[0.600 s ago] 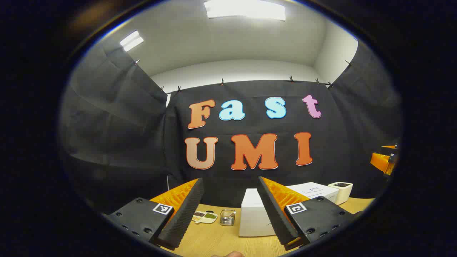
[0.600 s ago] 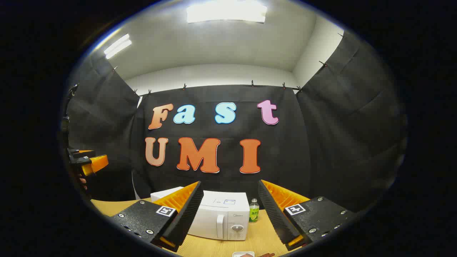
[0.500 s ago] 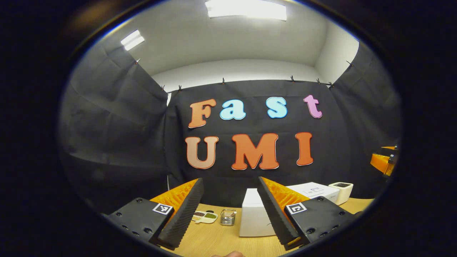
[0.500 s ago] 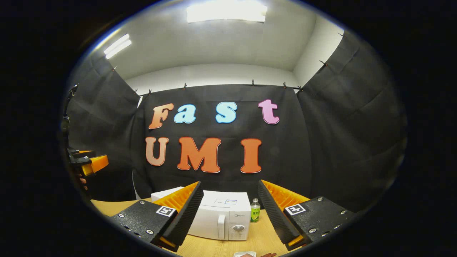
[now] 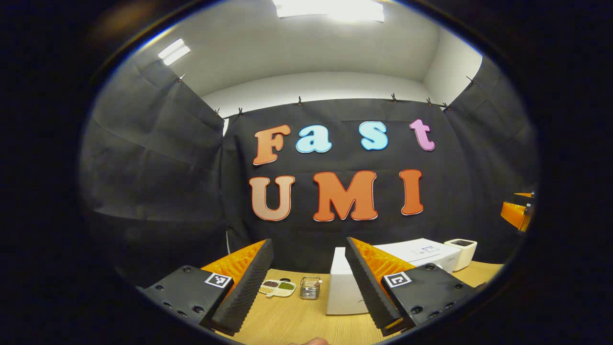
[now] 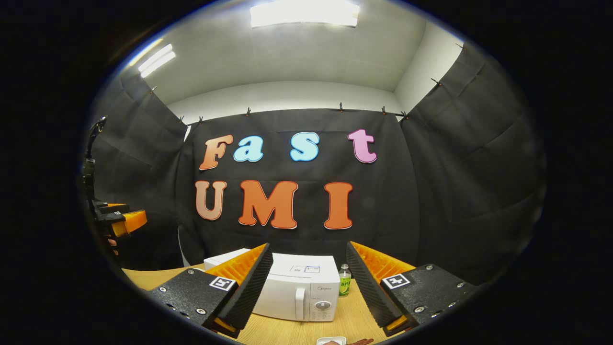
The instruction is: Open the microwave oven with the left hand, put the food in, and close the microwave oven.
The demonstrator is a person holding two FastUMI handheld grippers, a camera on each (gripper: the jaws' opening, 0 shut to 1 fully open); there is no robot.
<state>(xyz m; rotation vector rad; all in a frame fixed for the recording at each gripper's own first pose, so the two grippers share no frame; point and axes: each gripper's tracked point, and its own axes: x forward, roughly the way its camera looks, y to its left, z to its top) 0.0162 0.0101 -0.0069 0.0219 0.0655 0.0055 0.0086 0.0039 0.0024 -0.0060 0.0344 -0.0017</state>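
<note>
The left gripper [image 5: 309, 282] hangs wide and empty, well short of the closed microwave oven [image 6: 292, 292] on the table [image 5: 287, 321]; it should approach the door handle [image 6: 300, 304] squarely.

No lettering on the microwave oven [image 6: 292, 292] or bottle [image 6: 344, 282] is legible.

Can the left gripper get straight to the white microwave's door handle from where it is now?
Probably yes. The left gripper is open and empty, and the door handle on the shut white microwave has bare wooden table in front, nothing blocking it.
</note>
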